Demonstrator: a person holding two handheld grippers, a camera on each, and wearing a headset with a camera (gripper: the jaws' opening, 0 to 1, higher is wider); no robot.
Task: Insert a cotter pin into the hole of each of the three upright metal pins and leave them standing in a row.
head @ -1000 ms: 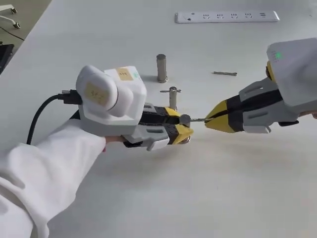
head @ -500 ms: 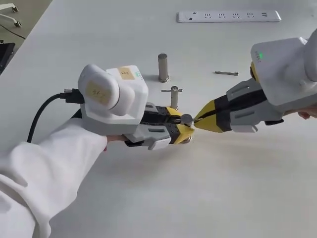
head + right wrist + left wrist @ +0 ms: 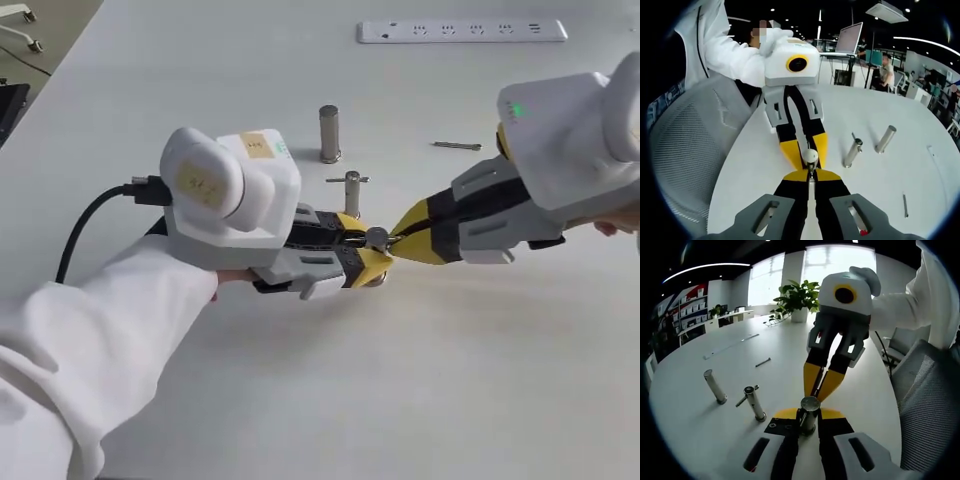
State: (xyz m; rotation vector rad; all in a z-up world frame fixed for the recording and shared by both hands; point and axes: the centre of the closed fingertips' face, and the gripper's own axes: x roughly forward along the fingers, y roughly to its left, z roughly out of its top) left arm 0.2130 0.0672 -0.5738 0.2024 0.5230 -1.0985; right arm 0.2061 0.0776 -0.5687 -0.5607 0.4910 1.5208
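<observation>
I have the left gripper (image 3: 366, 256) clamped narrow on the near short steel cylinder pin (image 3: 809, 410), which is upright at the table edge of the row. The right gripper (image 3: 403, 236) is pinched shut on a thin grey wire cotter pin (image 3: 811, 175), with its tips touching the pin's head. I can't tell if the wire is in the hole.

Risks as I judge them:
- An off-axis push could bend the wire or skid it off the round side.
- Pushing too hard could twist the steel pin in my left jaws or tip it.
- The second steel pin with its cotter fitted (image 3: 351, 190) is just beside my left jaws, so a sideways drift could knock it over.

The bare third steel pin (image 3: 329, 134) and the spare cotter pin (image 3: 456, 147) lie further off on the white table (image 3: 400, 380), so they are less exposed.
</observation>
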